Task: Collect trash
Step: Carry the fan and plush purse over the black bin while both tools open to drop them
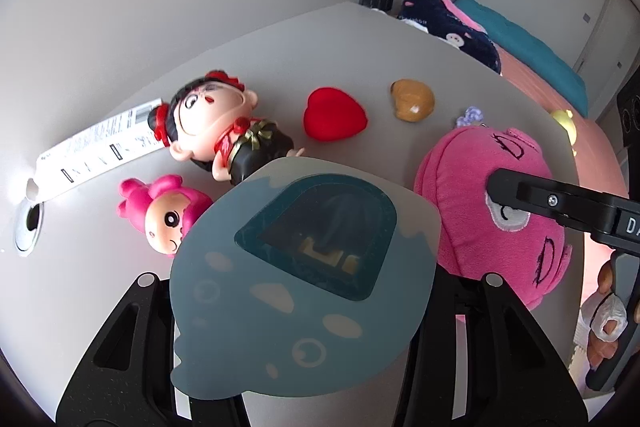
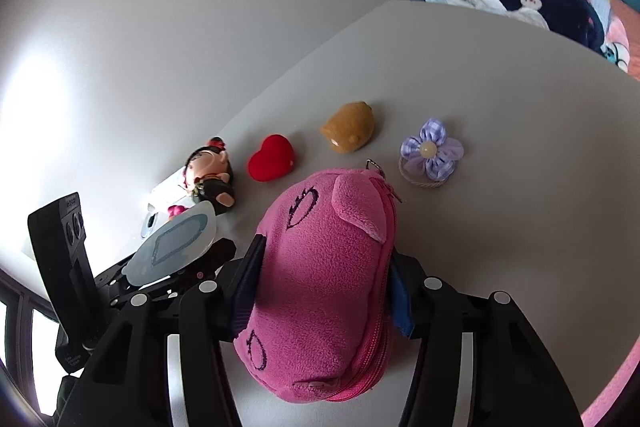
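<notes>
- Left wrist view: the left tool [image 1: 304, 279] is clenching a grey-blue soft plastic pouch [image 1: 296, 291] with a dark window, holding it raised above the grey counter [image 1: 360, 39], its black fingers sitting against the pouch's two sides.
- Behind the pouch, a black-haired doll in red and black [image 1: 224, 131] is lying on its back, and a pink-haired doll [image 1: 164, 215] is lying nearer, at the left.
- A white printed label [image 1: 100, 147] is lying against the black-haired doll's head, next to a round cable hole [image 1: 28, 223] in the counter.
- A red heart [image 1: 334, 119] and a brown squishy toy [image 1: 412, 101] are resting farther back; a pink plush pouch [image 1: 472, 211] is sitting to the right, with the right tool's black finger lying across it.
- Right wrist view: the right tool [image 2: 324, 291] is grasping the pink plush pouch [image 2: 324, 279] by its two sides, its blue-padded fingers pressing into the fleece; the pouch is resting on the counter [image 2: 500, 227].
- Beyond it, a purple gingham flower hair tie [image 2: 430, 153] is lying near the brown toy [image 2: 350, 133] and red heart [image 2: 272, 157].
- At the left, the left tool [image 2: 176, 259] is carrying the grey-blue pouch [image 2: 176, 243].
</notes>
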